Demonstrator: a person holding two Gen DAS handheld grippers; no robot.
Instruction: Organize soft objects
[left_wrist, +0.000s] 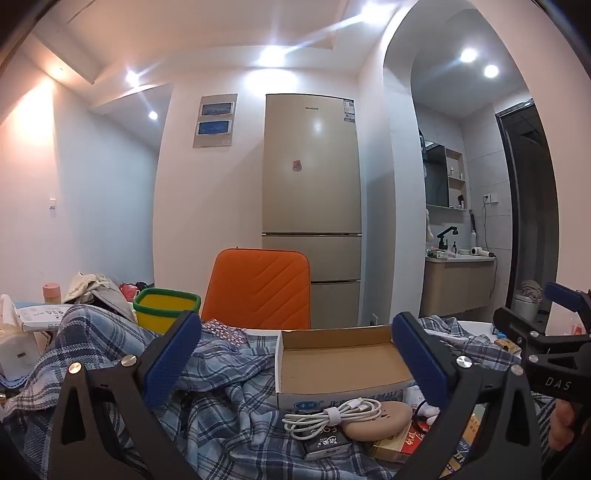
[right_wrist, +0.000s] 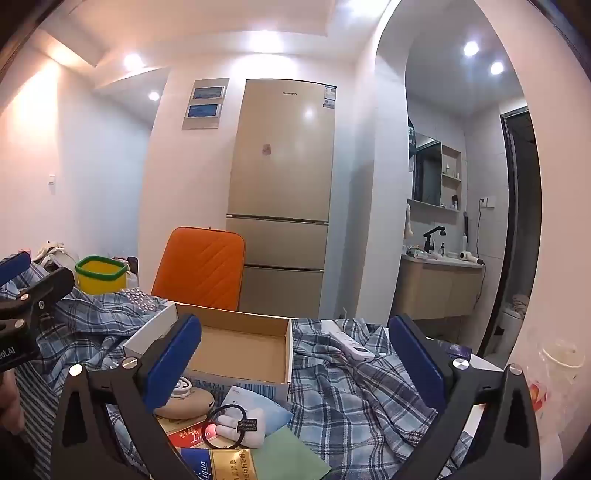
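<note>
Right wrist: hair tie (right_wrist: 223, 424) half-hidden.

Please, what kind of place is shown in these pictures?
Most likely a small home apartment. A tall fridge stands against the wall, an arched opening leads to a bathroom sink, and a plaid blanket covers the cluttered surface in front.

Ahead of the left gripper (left_wrist: 295, 363) the box (left_wrist: 343, 363) lies open-topped. A cable (left_wrist: 332, 415) and packets (left_wrist: 391, 445) crowd the cloth (left_wrist: 221, 406) below it. Rumpled cloth lies under the right gripper (right_wrist: 295, 363).
</note>
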